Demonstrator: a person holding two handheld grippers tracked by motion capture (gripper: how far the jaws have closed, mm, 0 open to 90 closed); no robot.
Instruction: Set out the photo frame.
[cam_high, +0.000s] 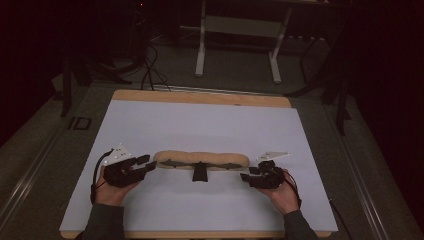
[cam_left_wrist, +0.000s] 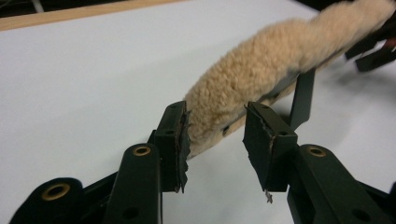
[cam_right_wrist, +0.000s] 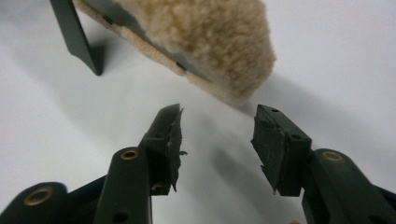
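Observation:
A long tan fleece pad (cam_high: 200, 159) with a black frame and a short black stem (cam_high: 199, 172) lies crosswise on the white tabletop (cam_high: 200, 120). My left gripper (cam_high: 147, 164) is at its left end. In the left gripper view that end of the pad (cam_left_wrist: 261, 65) sits between the jaws of the left gripper (cam_left_wrist: 217, 135), one pad against the fleece and the other against its black edge. My right gripper (cam_high: 248, 173) is by the right end. In the right gripper view the right gripper (cam_right_wrist: 217, 135) stands open, with the pad (cam_right_wrist: 205, 42) just beyond its tips and nothing between them.
The tabletop's wooden border (cam_high: 200, 97) runs along the far side. Behind the table stand the white legs of a desk frame (cam_high: 235, 30), with cables (cam_high: 150, 70) on the dark floor. A person's hands and sleeves come in at the near edge.

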